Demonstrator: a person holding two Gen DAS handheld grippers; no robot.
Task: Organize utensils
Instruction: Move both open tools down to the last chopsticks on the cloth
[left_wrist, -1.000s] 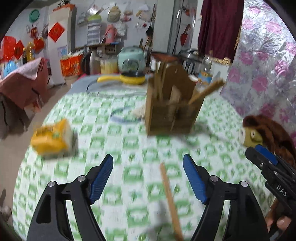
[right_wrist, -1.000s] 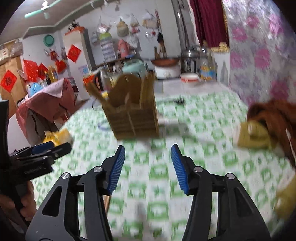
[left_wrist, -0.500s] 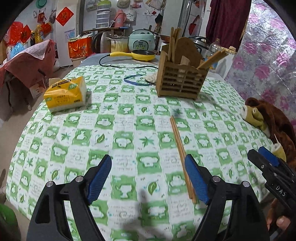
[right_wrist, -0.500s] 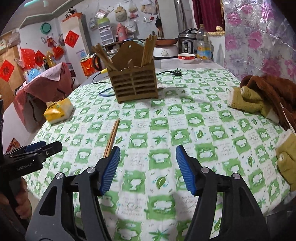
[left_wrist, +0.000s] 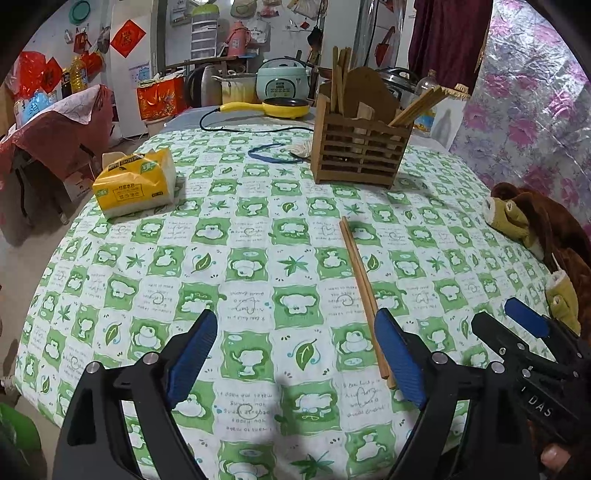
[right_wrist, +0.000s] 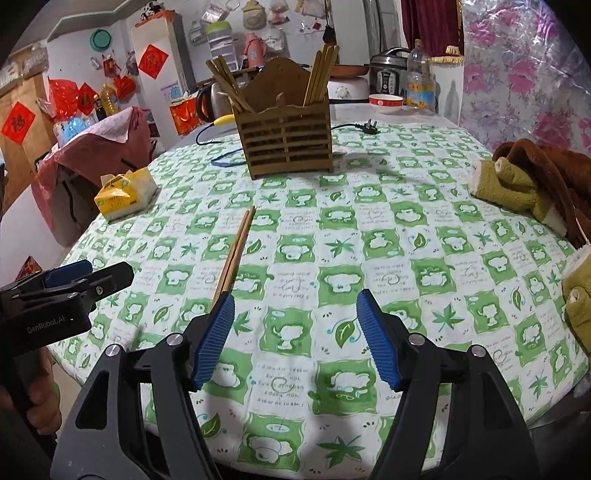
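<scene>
Slim wooden chopsticks (left_wrist: 360, 291) on quilted cloth, slatted wooden holder (left_wrist: 360, 157), both grippers' ribbed jaws spread, just opening, empty

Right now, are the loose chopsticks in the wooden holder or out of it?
Out. The pair of chopsticks lies flat on the tablecloth, apart from the wooden holder.

Both wrist views are sharp and evenly lit by soft indoor light from above, without harsh glare. Faint, diffuse shadows fall on the tablecloth (left_wrist: 258, 229) just ahead of each gripper's fingers (darkest below the blue pads). Fisheye distortion bows the far room and blackens the frame corners.
</scene>
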